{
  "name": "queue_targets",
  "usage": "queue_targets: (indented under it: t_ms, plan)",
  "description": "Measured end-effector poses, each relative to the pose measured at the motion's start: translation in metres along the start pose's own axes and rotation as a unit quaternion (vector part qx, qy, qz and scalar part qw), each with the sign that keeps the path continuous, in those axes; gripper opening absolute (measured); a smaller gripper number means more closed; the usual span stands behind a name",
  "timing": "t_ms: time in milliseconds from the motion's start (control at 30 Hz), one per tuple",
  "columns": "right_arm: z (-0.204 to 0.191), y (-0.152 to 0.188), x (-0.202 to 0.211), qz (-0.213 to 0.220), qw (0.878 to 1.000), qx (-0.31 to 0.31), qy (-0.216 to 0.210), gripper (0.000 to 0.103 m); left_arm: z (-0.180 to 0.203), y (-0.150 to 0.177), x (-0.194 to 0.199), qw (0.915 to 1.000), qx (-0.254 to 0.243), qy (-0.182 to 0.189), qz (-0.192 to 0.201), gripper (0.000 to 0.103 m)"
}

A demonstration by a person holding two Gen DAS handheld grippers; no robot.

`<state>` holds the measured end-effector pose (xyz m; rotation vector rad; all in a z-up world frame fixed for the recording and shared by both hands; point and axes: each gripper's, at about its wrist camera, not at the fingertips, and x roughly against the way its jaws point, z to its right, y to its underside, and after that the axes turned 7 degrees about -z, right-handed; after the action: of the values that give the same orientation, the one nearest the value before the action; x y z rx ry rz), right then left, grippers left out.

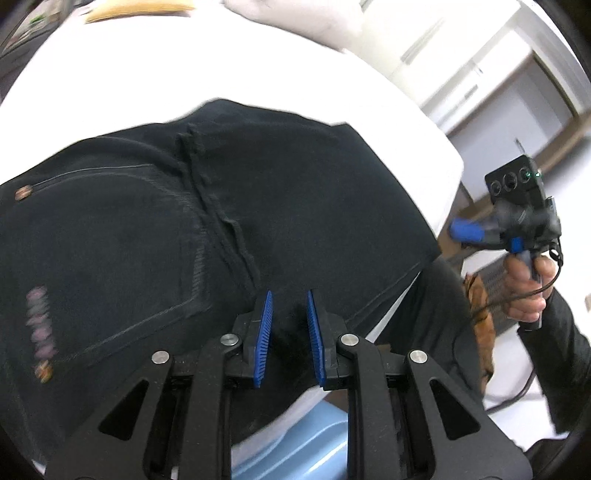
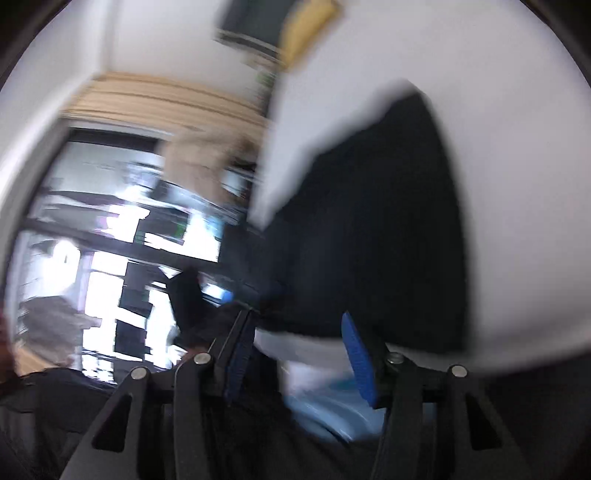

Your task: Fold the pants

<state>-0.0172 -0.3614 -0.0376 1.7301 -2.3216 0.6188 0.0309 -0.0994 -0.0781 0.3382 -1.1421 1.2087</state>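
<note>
Black pants (image 1: pixel 221 206) lie on a white table (image 1: pixel 184 66), back pocket and centre seam facing up. My left gripper (image 1: pixel 290 314) hovers over the pants' near edge with its blue pads apart and nothing between them. My right gripper (image 1: pixel 458 229) shows at the right of the left wrist view, held in a hand beyond the table's right edge. In the blurred right wrist view the right gripper (image 2: pixel 299 343) is open and empty, near the edge of the pants (image 2: pixel 369 221).
White cabinets (image 1: pixel 480 62) stand behind the table. A light blue object (image 1: pixel 306 443) lies below the table's near edge. A tan item (image 1: pixel 136 9) rests at the table's far side. The right wrist view shows a bright window (image 2: pixel 122 251), heavily blurred.
</note>
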Motion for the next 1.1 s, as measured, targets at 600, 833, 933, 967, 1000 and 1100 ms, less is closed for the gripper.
queue_targets:
  t_ms: [600, 833, 933, 967, 1000, 1100]
  plan:
    - [0.016, -0.073, -0.125, -0.023, 0.997, -0.075, -0.012, 0.076, -0.171, 0.169, 0.153, 0.9042, 0.377, 0.041, 0.197, 0.083]
    - [-0.004, -0.071, -0.135, -0.027, 0.997, -0.060, -0.036, 0.079, -0.202, 0.169, 0.126, 0.8685, 0.434, 0.131, 0.200, 0.082]
    - [0.001, -0.073, -0.139, -0.029, 0.996, -0.065, -0.045, 0.079, -0.212, 0.177, 0.116, 0.8464, 0.464, 0.159, 0.208, 0.082]
    - [0.003, -0.071, -0.139, -0.031, 0.996, -0.068, -0.047, 0.079, -0.214, 0.179, 0.113, 0.8397, 0.471, 0.169, 0.212, 0.082]
    - [0.005, -0.070, -0.141, -0.032, 0.996, -0.071, -0.050, 0.079, -0.217, 0.182, 0.113, 0.8341, 0.476, 0.177, 0.216, 0.081]
    - [0.009, -0.067, -0.138, -0.035, 0.995, -0.072, -0.055, 0.079, -0.229, 0.202, 0.109, 0.8012, 0.510, 0.213, 0.230, 0.076]
